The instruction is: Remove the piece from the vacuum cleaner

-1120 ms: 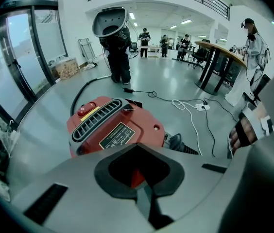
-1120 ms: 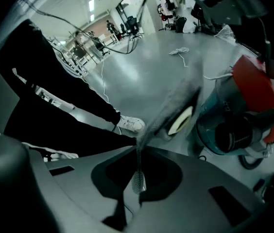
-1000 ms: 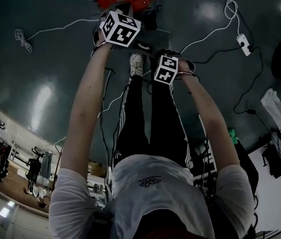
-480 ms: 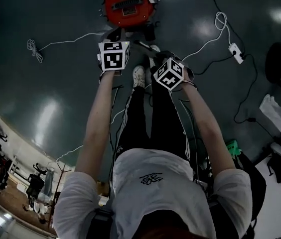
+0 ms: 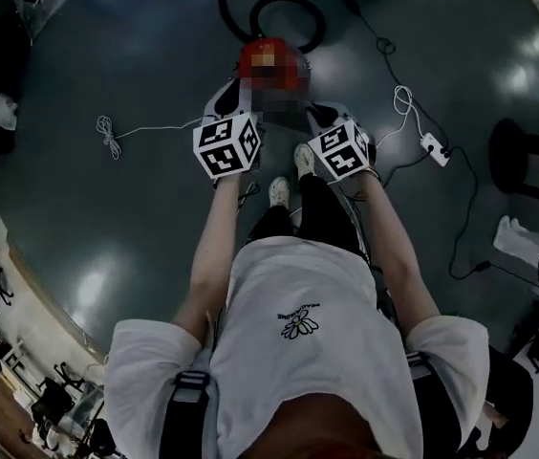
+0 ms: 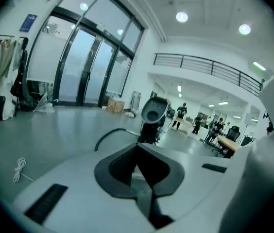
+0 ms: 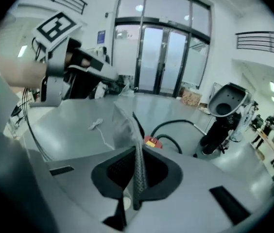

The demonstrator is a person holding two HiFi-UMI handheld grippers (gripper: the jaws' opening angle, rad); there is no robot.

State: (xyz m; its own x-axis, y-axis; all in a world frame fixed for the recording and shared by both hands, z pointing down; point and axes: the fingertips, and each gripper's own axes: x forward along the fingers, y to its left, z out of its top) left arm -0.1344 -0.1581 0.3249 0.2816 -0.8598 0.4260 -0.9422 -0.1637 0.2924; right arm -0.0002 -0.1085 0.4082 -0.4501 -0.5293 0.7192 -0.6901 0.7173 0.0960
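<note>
The red vacuum cleaner (image 5: 271,65) sits on the dark floor just ahead of both grippers, and its black hose (image 5: 284,12) loops behind it. My right gripper (image 7: 137,154) is shut on a thin grey mesh piece (image 7: 126,127). The piece stands edge-on between the pads and rises above them, and the vacuum cleaner (image 7: 151,141) shows behind it. My left gripper (image 6: 138,152) is shut with nothing between its pads. In the head view only the marker cubes show, left (image 5: 226,144) and right (image 5: 344,149), side by side in front of the person's shoes.
A white cable (image 5: 107,132) lies coiled on the floor to the left. A power strip (image 5: 432,146) with its cord lies to the right, near a black stool (image 5: 518,156). A dark machine with a round head (image 6: 152,118) stands ahead, with glass doors and distant people behind.
The person has straightened up. Both grippers have drawn back from the vacuum cleaner towards the body and now sit level, side by side. More floor and the hose loop have come into view.
</note>
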